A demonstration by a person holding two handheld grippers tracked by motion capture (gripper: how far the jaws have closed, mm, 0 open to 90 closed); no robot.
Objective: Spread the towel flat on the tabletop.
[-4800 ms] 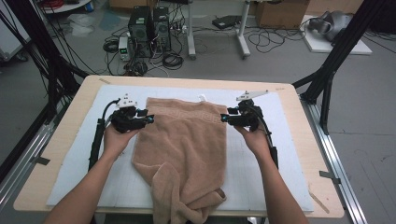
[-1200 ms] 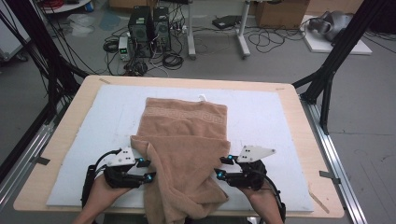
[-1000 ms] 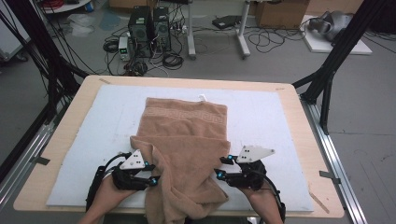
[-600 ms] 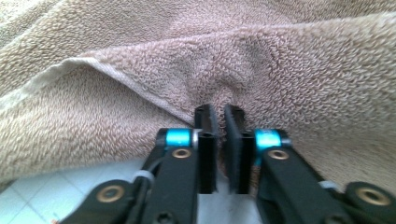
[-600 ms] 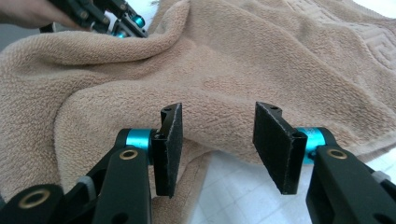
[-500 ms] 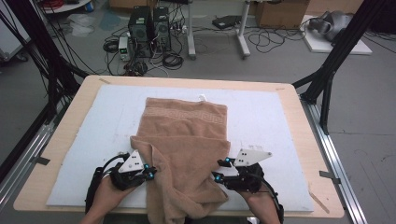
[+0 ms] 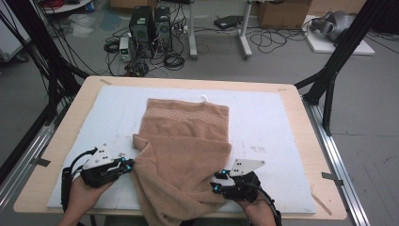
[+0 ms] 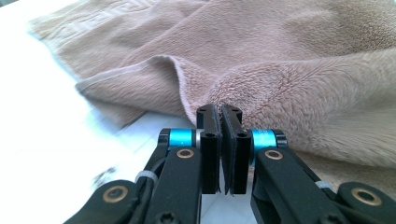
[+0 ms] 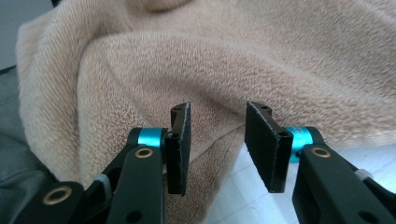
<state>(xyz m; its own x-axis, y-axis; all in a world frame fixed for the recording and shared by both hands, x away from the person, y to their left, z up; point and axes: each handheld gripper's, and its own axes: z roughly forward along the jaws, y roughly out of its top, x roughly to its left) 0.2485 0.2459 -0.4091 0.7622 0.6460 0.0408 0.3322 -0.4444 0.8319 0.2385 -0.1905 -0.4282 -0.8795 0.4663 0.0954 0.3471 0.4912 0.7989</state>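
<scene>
Two hand-held grippers worked the near edge of the bench (image 7: 301, 117), one at each side of a tan towel (image 7: 186, 141). The towel lay on the white mat (image 7: 263, 122) that covered the wooden top, its far end flat with a woven band across it and a small white loop at the far hem, its near end bunched up and spilling over the bench's front edge.

Left hand-held gripper (image 7: 128, 163) — jaws pressed together, hardly a gap, and in the left gripper view (image 8: 219, 116) their tips sat right against a raised fold of the towel's edge. Whether any cloth was pinched between them I could not tell; the pile hid the tips. The person's left hand (image 7: 82, 195) wrapped the handle, cable looping off to the side.

Right hand-held gripper (image 7: 214, 186) — jaws apart, a clear gap between the two black pads (image 9: 180, 140). In the right gripper view (image 9: 217, 135) the towel's rounded edge ran between and just beyond them, with white mat showing beneath at the right. A grey three-cornered plate (image 7: 245, 165) rode on top of it.

Beyond the bench, computer towers (image 7: 150, 23) and tangled cables sat on the floor.
</scene>
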